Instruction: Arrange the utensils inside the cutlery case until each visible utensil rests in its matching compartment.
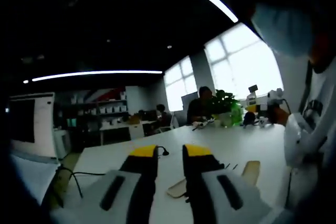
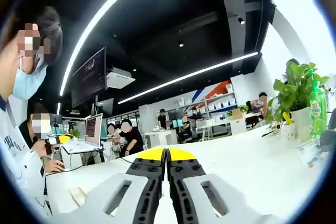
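**Wooden utensils on the table, both grippers raised**

Pale wooden utensils (image 1: pixel 251 171) lie flat on the white table (image 1: pixel 241 140), near its edge, just past the left gripper (image 1: pixel 170 153), whose yellow-tipped jaws stand apart, empty. The right gripper (image 2: pixel 166 154) has its jaws pressed together, holding nothing, above the table beside a potted green plant (image 2: pixel 295 95).

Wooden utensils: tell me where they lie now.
In the left gripper view, the wooden utensils lie on the white table, just right of the left gripper.
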A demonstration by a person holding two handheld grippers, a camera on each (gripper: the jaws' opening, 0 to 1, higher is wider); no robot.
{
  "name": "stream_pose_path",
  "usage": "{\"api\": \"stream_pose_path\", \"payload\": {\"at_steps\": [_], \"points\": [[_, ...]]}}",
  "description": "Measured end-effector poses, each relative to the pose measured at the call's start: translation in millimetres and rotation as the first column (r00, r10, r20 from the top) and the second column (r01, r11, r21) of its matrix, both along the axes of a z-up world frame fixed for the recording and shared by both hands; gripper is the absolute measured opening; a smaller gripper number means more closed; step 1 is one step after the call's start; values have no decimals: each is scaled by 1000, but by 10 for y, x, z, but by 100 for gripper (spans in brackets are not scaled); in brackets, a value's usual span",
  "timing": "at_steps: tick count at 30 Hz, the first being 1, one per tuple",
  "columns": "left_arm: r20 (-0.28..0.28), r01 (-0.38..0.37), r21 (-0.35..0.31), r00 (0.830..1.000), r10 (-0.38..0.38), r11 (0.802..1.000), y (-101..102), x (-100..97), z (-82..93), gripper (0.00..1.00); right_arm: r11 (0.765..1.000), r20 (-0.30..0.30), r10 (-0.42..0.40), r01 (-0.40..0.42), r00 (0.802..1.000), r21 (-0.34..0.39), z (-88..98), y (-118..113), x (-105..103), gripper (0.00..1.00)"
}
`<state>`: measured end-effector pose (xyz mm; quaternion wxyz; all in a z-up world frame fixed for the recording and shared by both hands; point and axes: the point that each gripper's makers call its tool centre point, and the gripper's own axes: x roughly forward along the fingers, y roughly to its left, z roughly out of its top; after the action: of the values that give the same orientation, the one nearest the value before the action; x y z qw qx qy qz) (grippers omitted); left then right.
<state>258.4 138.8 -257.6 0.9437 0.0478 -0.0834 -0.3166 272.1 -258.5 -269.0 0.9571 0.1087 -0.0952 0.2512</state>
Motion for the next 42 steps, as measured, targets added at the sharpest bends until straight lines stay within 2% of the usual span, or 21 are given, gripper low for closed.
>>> {"api": "stream_pose_path", "payload": {"at_steps": [4,8,12,15,17,20,23,29,32,37,39,42], "points": [[-23,9,-22,1000,-10,1000,-13,-18,-26,19,996,-21,79,-78,997,45,-23,166,-31,0],[-38,17,-37,999,-18,999,-38,-27,-40,19,973,23,166,-167,986,158,124,229,-125,0],[-45,5,-10,999,-5,1000,-46,-25,-93,19,982,0,133,-132,991,135,49,199,-98,0],[-64,19,-23,998,-20,1000,-72,-23,-137,18,982,-26,134,-129,991,138,-35,205,-91,0],[-78,26,-19,997,-28,999,-107,-9,-195,18,981,-32,133,-127,991,144,-53,197,-90,0],[-98,18,22,995,-15,1000,-132,35,-307,18,981,-37,131,-124,991,151,-59,181,-85,0],[-105,19,37,994,-15,999,-147,52,-345,18,982,-35,126,-119,991,143,-56,179,-85,0],[-126,50,10,991,-48,999,-188,48,-393,18,982,-50,130,-122,990,142,-101,176,-80,0],[-137,58,19,989,-55,998,-210,46,-435,18,982,-53,129,-120,990,145,-115,165,-79,0],[-136,92,9,987,-90,996,-245,25,-397,18,980,-51,132,-122,990,156,-113,158,-80,0],[-150,99,32,984,-93,995,-276,37,-433,18,980,-52,134,-124,990,156,-115,163,-80,0],[-184,114,125,979,-90,986,-335,60,-579,18,980,-55,136,-126,989,155,-131,171,-81,0]]}}
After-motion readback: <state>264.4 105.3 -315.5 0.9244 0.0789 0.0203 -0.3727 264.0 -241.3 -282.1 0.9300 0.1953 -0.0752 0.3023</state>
